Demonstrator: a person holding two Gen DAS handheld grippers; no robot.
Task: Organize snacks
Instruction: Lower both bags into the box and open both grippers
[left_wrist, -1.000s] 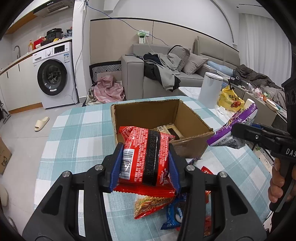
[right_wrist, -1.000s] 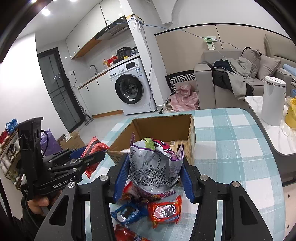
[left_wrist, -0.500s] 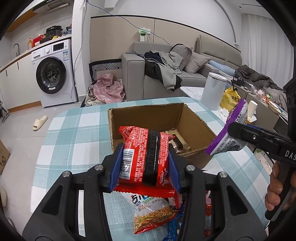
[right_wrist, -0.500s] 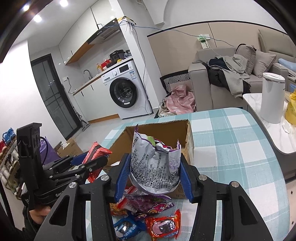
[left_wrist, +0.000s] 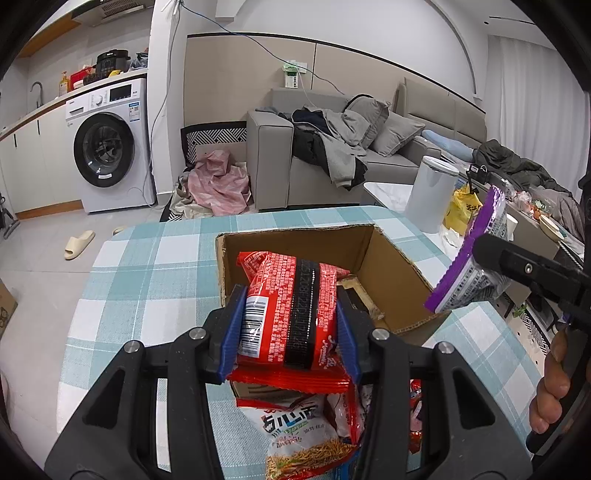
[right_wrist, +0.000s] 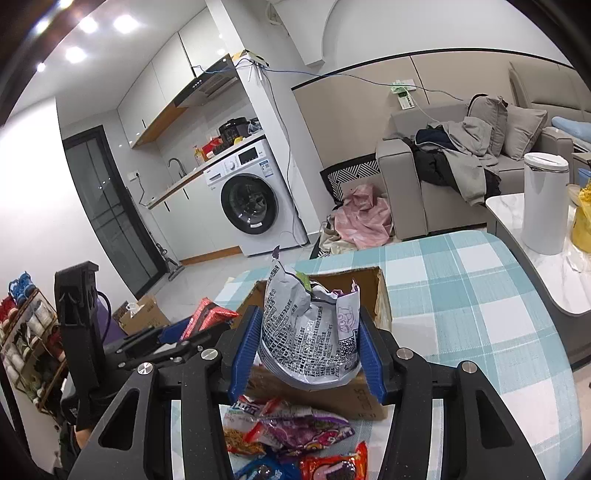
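Note:
My left gripper (left_wrist: 290, 334) is shut on a red noodle packet (left_wrist: 291, 310), held above the near edge of an open cardboard box (left_wrist: 384, 258) on the checked table. My right gripper (right_wrist: 312, 347) is shut on a silver and purple snack bag (right_wrist: 314, 332), held upright over the same cardboard box (right_wrist: 380, 291). In the left wrist view that purple bag (left_wrist: 469, 258) hangs by the box's right wall. In the right wrist view the red packet (right_wrist: 210, 317) shows at the left. Loose snack packets (left_wrist: 299, 435) lie on the table below both grippers.
The checked tablecloth (left_wrist: 147, 273) covers the table, with floor beyond its far edge. A white bin (left_wrist: 430, 195) stands on a side table at the right. A sofa (left_wrist: 332, 147) and washing machine (left_wrist: 107, 147) are behind. A hand (left_wrist: 550, 380) holds the right gripper's handle.
Both grippers have moved forward with their packets, so the box now lies closer beneath them. The purple bag has risen a little and tilted more upright. Grips are unchanged.

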